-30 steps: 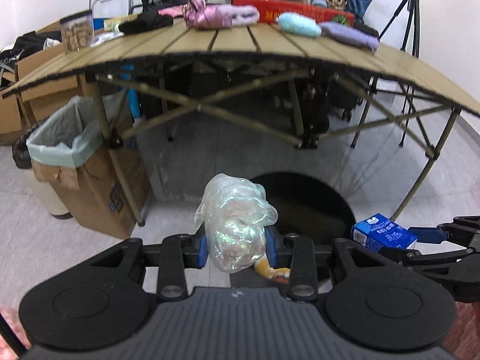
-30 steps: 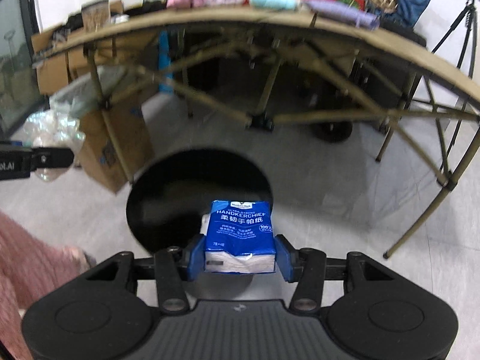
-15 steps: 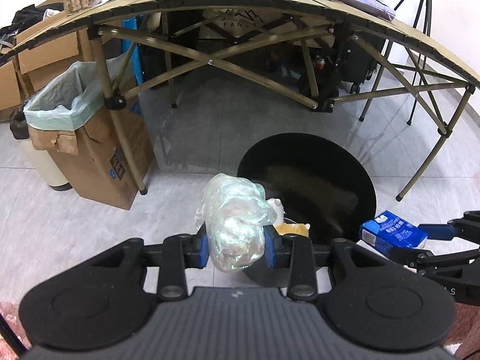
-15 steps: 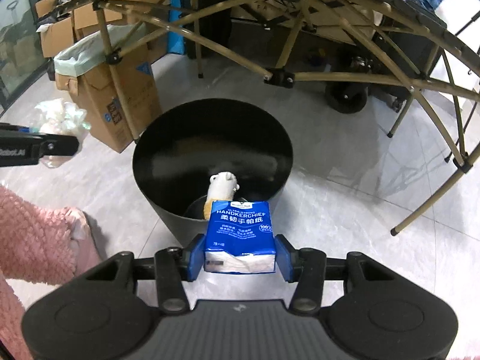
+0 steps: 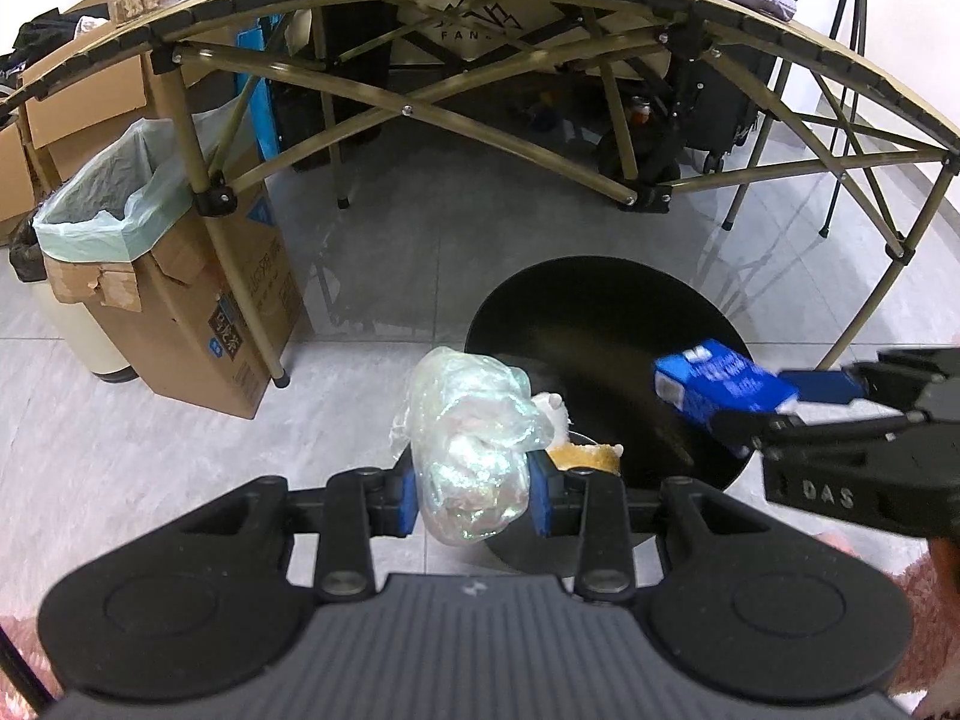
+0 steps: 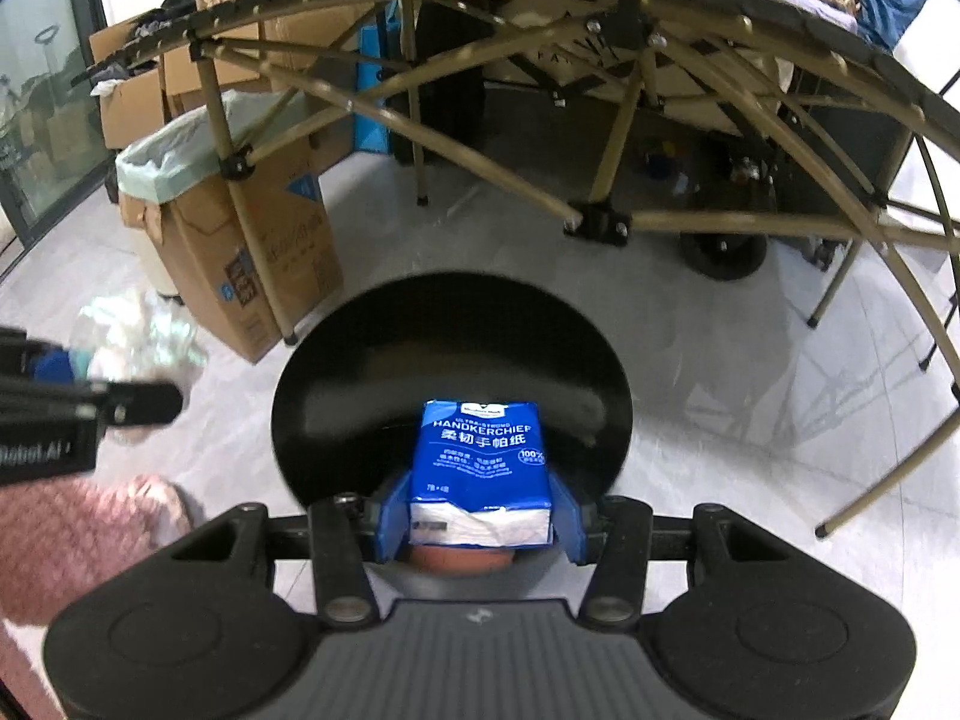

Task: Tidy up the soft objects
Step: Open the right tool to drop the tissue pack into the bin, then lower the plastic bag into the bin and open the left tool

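The left gripper (image 5: 474,495) is clamped on a crumpled clear plastic bag (image 5: 471,450), held just over the near rim of the black bin (image 5: 600,300) on the grey floor. The right gripper (image 6: 480,519) pinches a blue handkerchief tissue pack (image 6: 483,462) between its blue pads, above the bin's opening. A pale soft toy (image 5: 555,411) lies inside the bin.
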Demonstrator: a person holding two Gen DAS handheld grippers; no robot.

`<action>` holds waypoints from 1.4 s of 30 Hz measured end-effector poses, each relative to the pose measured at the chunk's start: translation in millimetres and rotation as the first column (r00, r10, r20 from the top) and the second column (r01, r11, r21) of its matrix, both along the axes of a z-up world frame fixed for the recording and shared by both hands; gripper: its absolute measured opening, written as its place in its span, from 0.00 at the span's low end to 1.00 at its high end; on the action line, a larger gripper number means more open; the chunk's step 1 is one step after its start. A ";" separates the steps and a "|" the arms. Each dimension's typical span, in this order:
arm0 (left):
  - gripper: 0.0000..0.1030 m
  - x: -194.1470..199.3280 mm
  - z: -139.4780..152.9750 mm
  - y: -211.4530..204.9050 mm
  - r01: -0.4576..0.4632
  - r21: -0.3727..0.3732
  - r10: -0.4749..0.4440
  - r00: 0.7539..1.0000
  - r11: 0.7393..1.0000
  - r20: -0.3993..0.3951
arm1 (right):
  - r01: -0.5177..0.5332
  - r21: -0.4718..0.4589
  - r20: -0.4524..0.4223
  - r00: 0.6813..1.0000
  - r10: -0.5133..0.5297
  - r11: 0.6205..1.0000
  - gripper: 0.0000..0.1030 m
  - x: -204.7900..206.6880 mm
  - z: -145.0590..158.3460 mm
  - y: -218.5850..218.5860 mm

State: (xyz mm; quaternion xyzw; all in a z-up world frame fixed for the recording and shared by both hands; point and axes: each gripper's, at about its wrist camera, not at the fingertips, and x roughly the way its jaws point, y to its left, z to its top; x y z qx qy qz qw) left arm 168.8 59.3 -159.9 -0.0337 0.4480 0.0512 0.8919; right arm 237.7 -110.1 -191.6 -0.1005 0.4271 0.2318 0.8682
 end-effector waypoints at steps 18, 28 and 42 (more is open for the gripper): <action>0.33 3.8 -2.8 -0.6 0.006 0.000 -0.006 1.000 1.000 -0.006 | 0.057 0.052 0.032 0.998 -0.059 0.997 0.91 25.6 -10.8 -5.9; 0.33 4.7 0.2 -8.9 0.029 0.018 -0.029 1.000 0.999 0.008 | 0.095 0.011 0.032 0.995 -0.095 0.995 1.00 26.2 -12.8 -11.5; 0.33 20.5 0.0 -42.1 0.129 0.045 -0.129 0.992 0.991 -0.004 | 0.262 0.020 -0.006 0.965 -0.262 0.965 1.00 35.5 -7.7 -46.3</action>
